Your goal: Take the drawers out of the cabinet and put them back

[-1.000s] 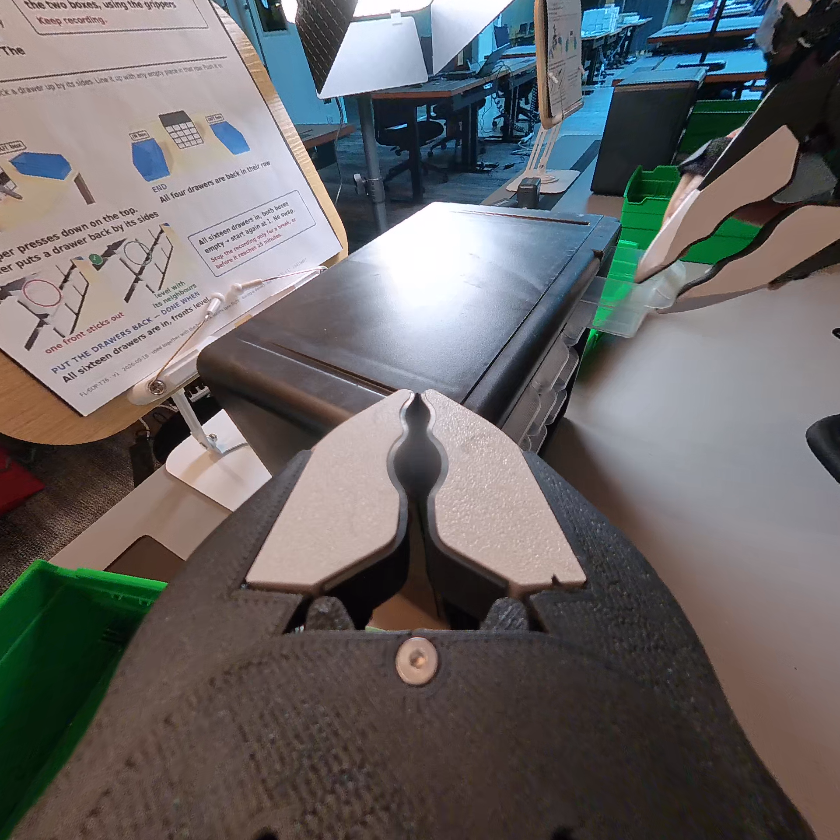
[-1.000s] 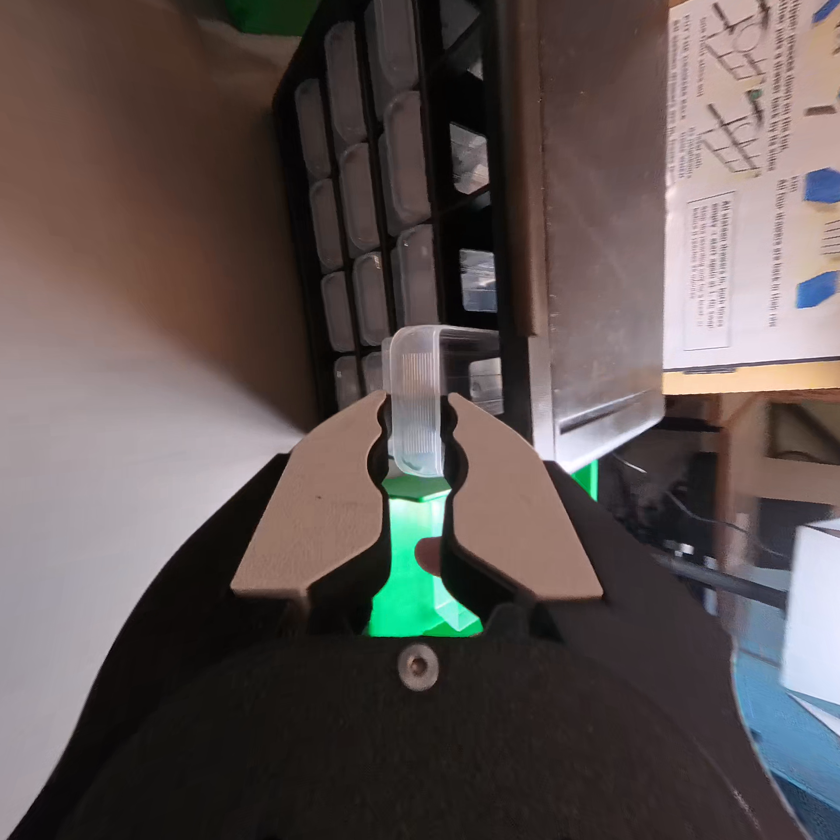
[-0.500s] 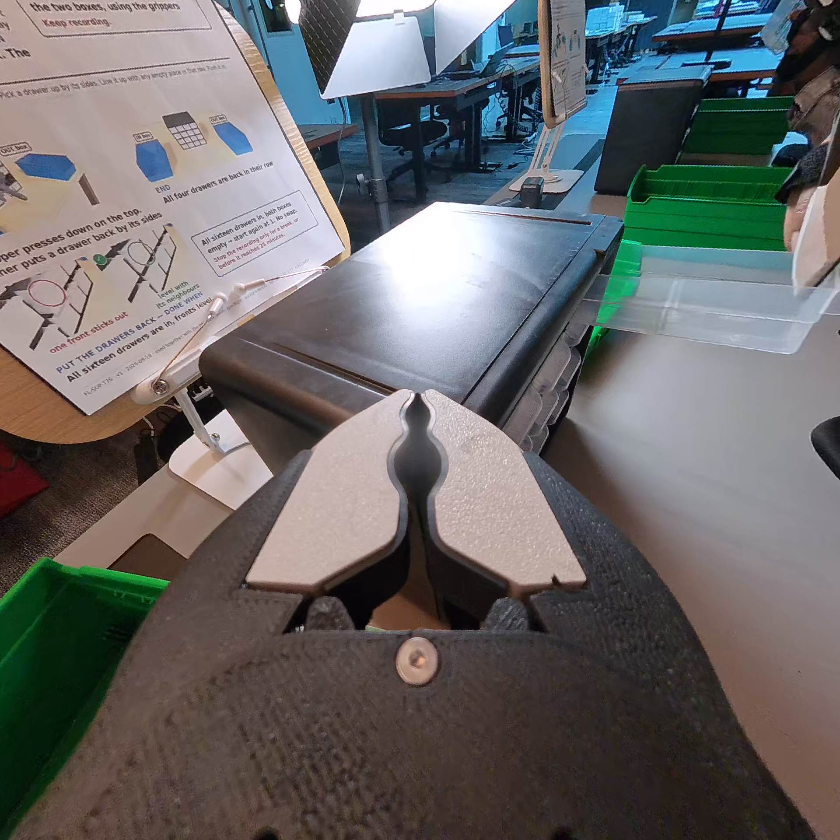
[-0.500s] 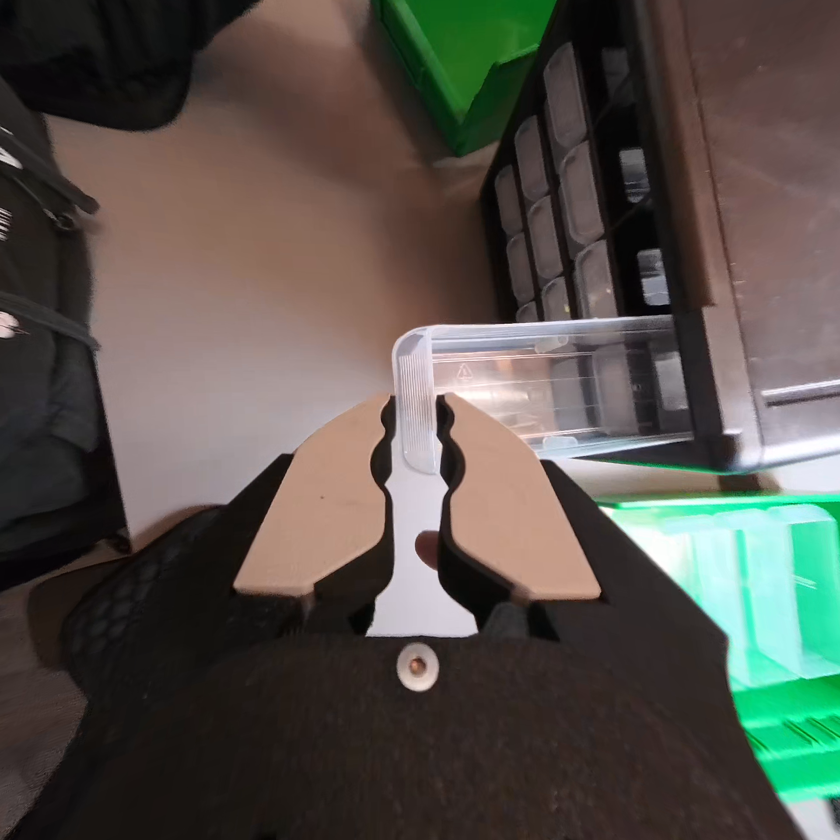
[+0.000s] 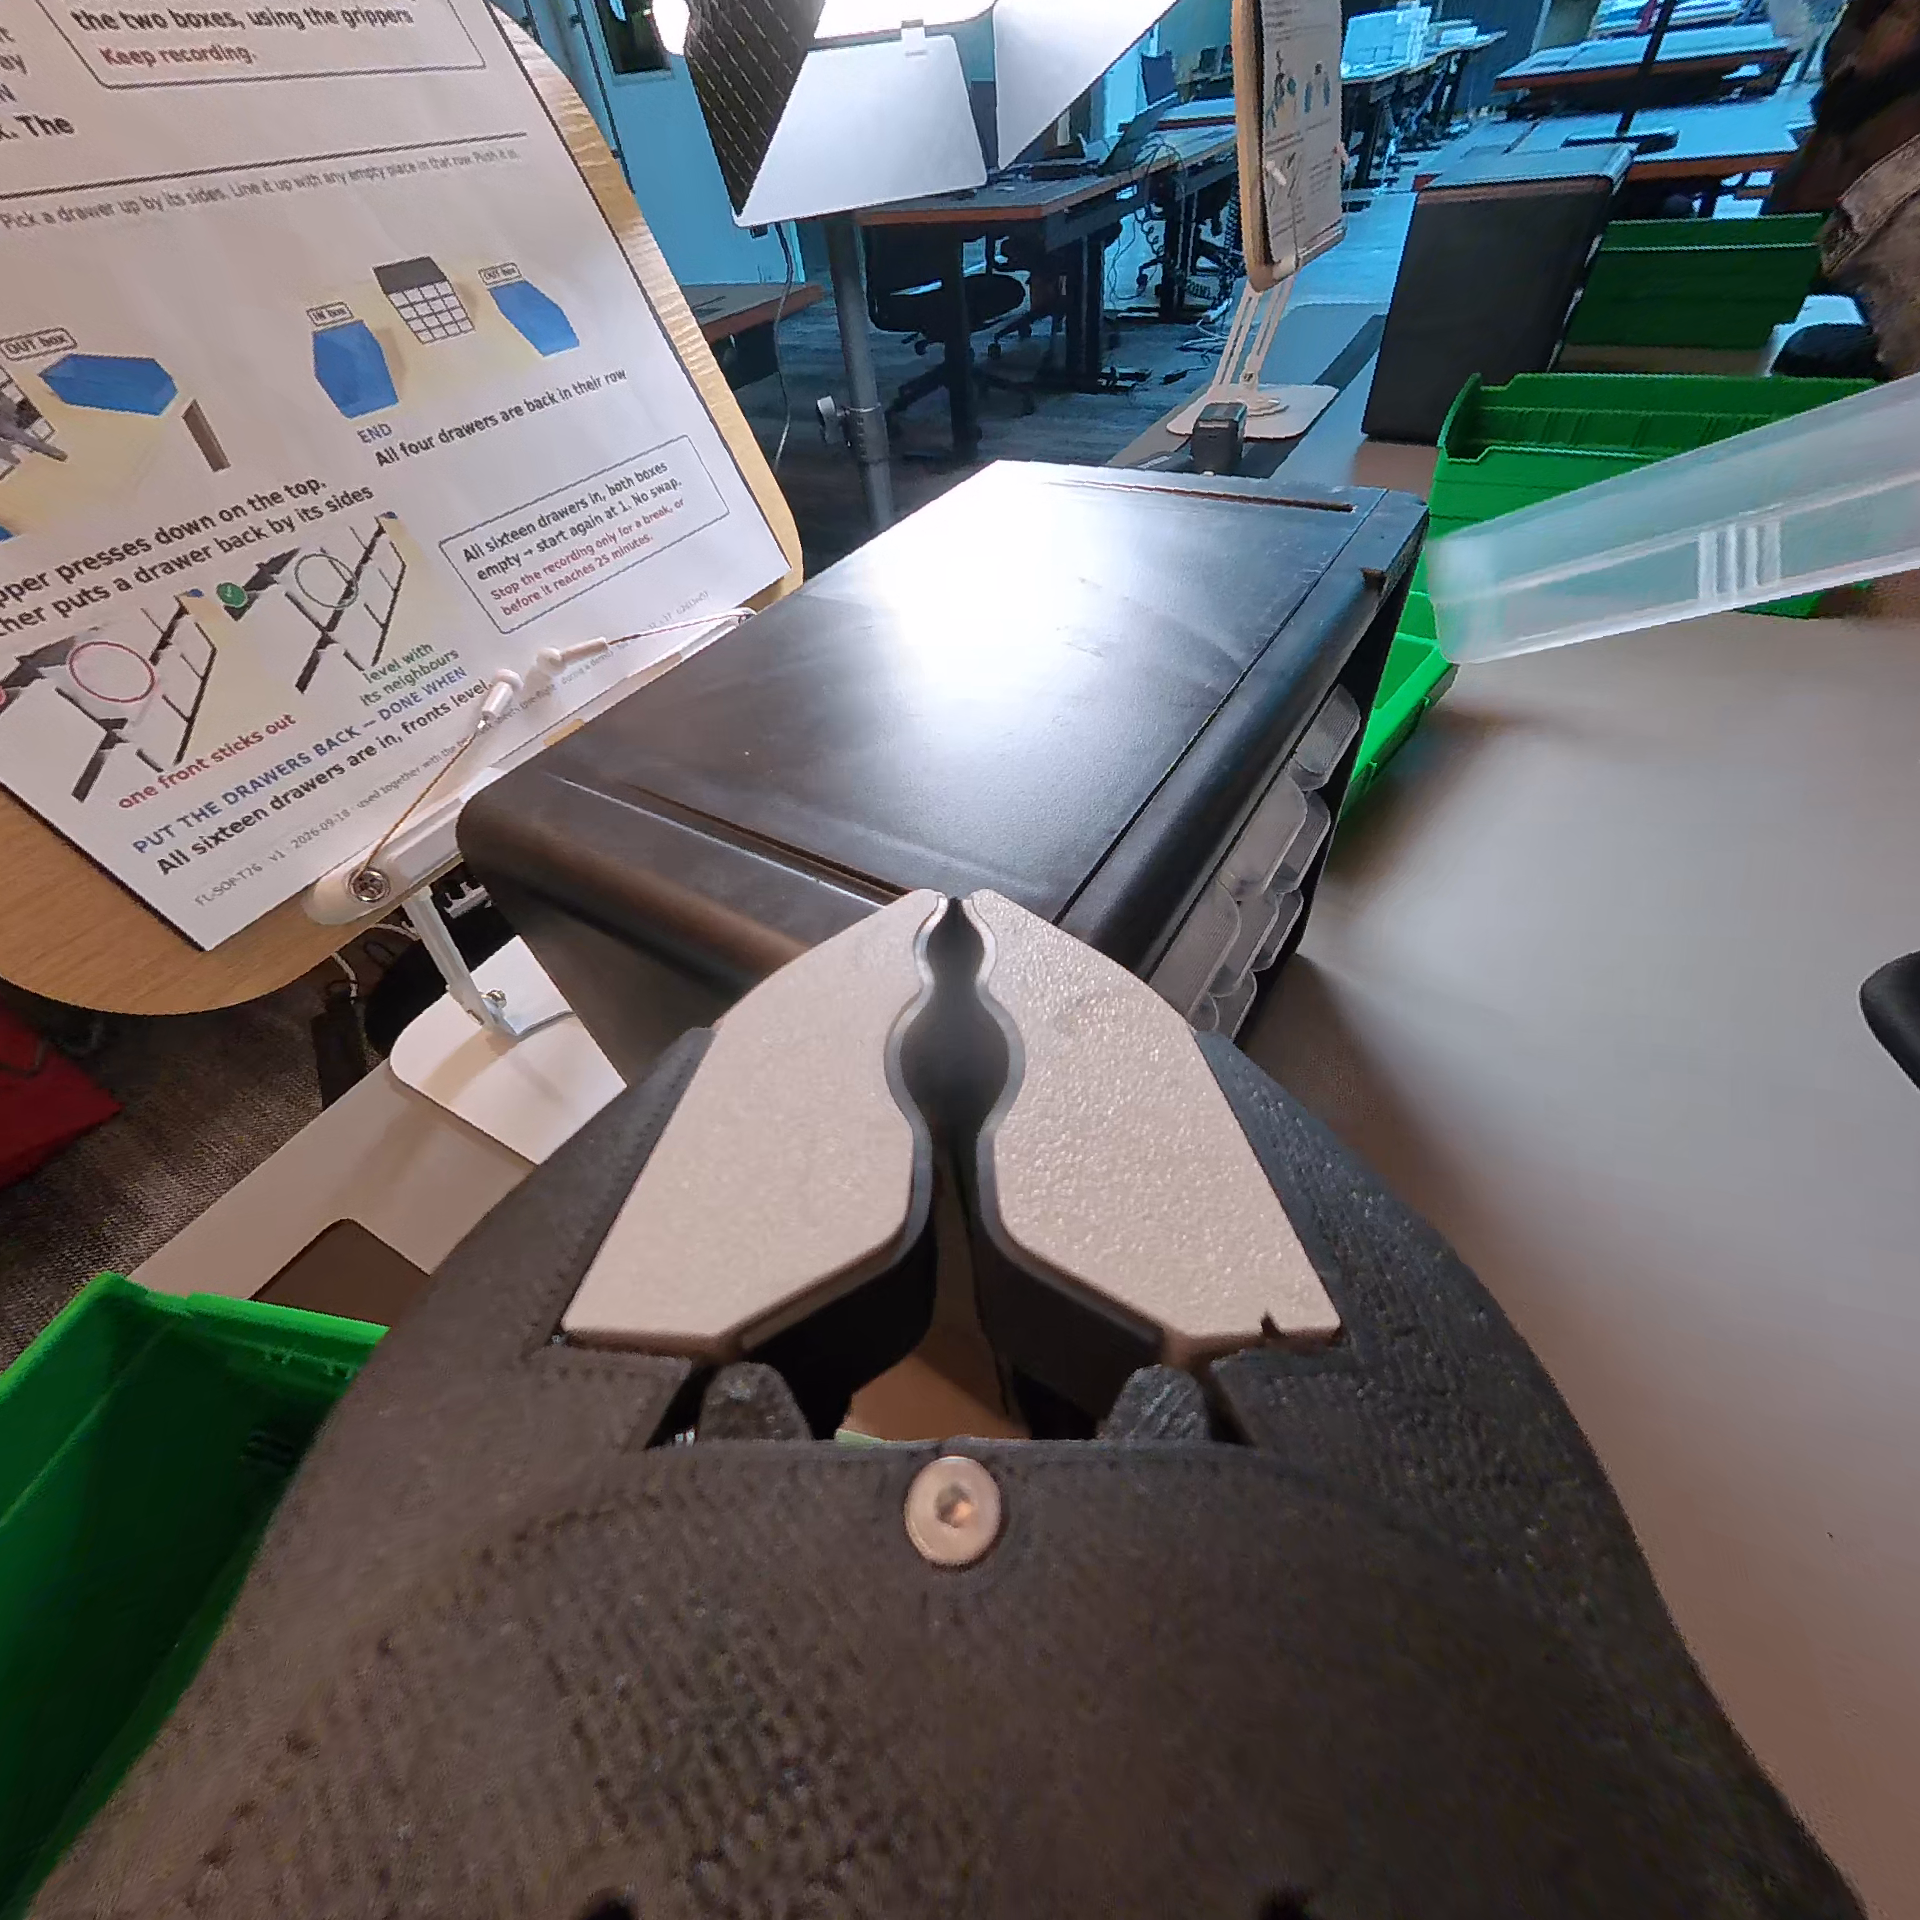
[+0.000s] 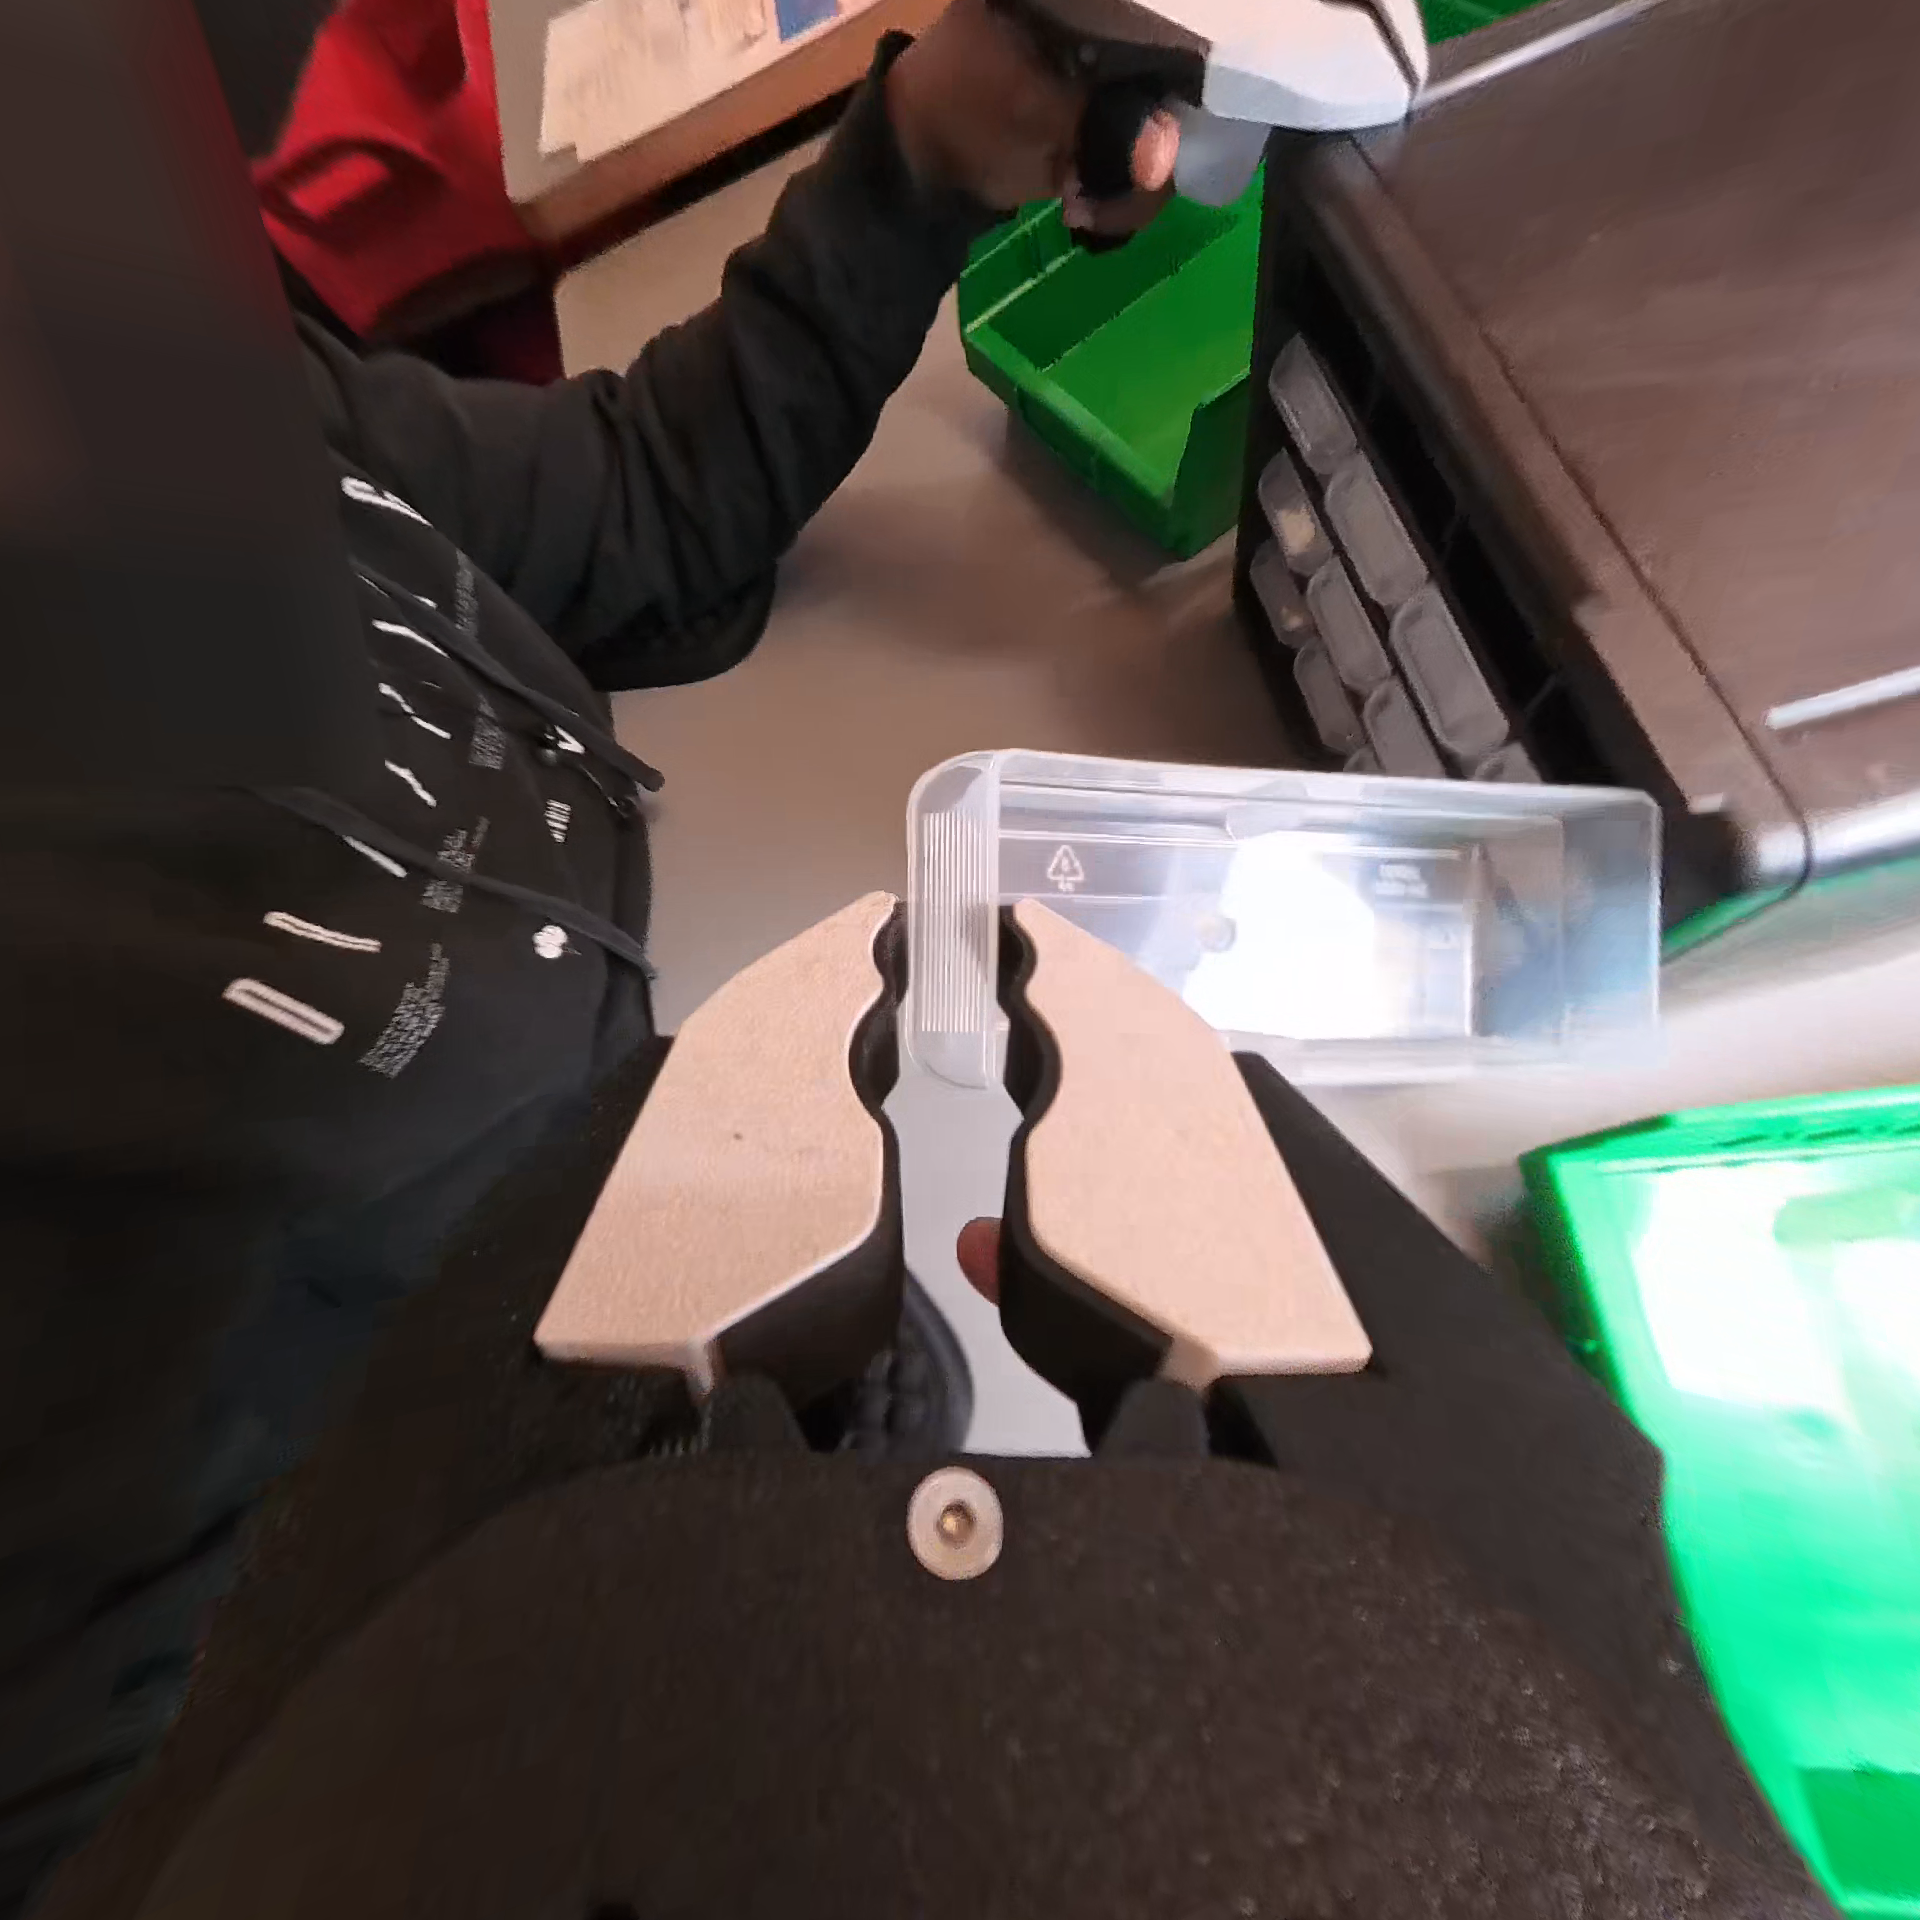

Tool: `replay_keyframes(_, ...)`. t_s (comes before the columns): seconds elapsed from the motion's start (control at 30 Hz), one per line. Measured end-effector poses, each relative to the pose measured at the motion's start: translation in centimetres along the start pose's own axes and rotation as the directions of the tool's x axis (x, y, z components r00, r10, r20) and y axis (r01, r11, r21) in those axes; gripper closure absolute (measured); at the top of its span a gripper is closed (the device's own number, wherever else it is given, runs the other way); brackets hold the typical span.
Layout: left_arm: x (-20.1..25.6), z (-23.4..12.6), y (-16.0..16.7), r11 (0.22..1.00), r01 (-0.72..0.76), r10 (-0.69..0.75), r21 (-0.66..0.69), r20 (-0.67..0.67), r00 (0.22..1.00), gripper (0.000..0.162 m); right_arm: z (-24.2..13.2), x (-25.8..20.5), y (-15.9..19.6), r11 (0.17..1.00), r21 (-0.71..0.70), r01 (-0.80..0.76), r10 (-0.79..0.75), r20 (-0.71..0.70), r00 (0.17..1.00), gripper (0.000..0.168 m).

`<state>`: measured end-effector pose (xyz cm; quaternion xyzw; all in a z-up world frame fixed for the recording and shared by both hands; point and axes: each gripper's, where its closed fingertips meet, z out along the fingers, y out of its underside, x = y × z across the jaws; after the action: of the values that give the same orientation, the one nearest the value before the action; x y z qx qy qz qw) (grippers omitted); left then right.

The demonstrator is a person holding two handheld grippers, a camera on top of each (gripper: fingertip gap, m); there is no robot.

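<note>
Left wrist view: the left gripper, jaws closed and empty, rests at the black cabinet top's near edge. Right wrist view: the right gripper pinches a clear drawer by its ribbed handle, clear of the cabinet, above the table, near a green bin.

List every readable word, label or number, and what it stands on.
Not quoting writing; these bear it:
On the white instruction sheet left of the cabinet: printed text, diagrams.
On the clear drawer: moulded recycling sign, blurred marks.
On the black sweatshirt: white print.
On the far sheet: too small.
</note>
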<state>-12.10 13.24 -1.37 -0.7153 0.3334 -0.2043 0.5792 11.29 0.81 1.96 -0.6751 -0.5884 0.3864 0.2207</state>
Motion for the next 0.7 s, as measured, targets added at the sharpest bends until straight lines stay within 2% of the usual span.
replay_keyframes(0.17, 0.0, 0.0, 0.0, 1.0, 0.0, 0.0, 0.001, 0.001, 1.0, 0.162, -1.6, 1.1, 0.9, 0.994, 0.057, -0.096, 0.093, 0.051, 0.994, 0.154)
replay_keyframes(0.33, 0.0, 0.0, 0.0, 1.0, 0.006, -0.006, 0.003, -0.005, 1.0, 0.162, -1.7, 7.7, 4.4, 0.972, 0.01, -0.235, 0.233, -0.17, 0.957, 0.154)
replay_keyframes(0.43, 0.0, 0.0, 0.0, 1.0, 0.004, -0.004, 0.003, -0.002, 1.0, 0.162, -1.1, 13.3, 7.6, 0.93, 0.002, -0.367, 0.347, -0.334, 0.876, 0.154)
replay_keyframes(0.57, 0.0, 0.0, 0.0, 1.0, 0.009, -0.009, 0.005, -0.005, 1.0, 0.161, 0.6, 19.7, 11.6, 0.803, 0.069, -0.592, 0.548, -0.474, 0.689, 0.154)
replay_keyframes(0.7, 0.0, 0.0, 0.0, 1.0, 0.015, -0.015, 0.008, -0.016, 1.0, 0.161, 2.4, 23.7, 13.4, 0.753, 0.109, -0.649, 0.592, -0.542, 0.596, 0.154)
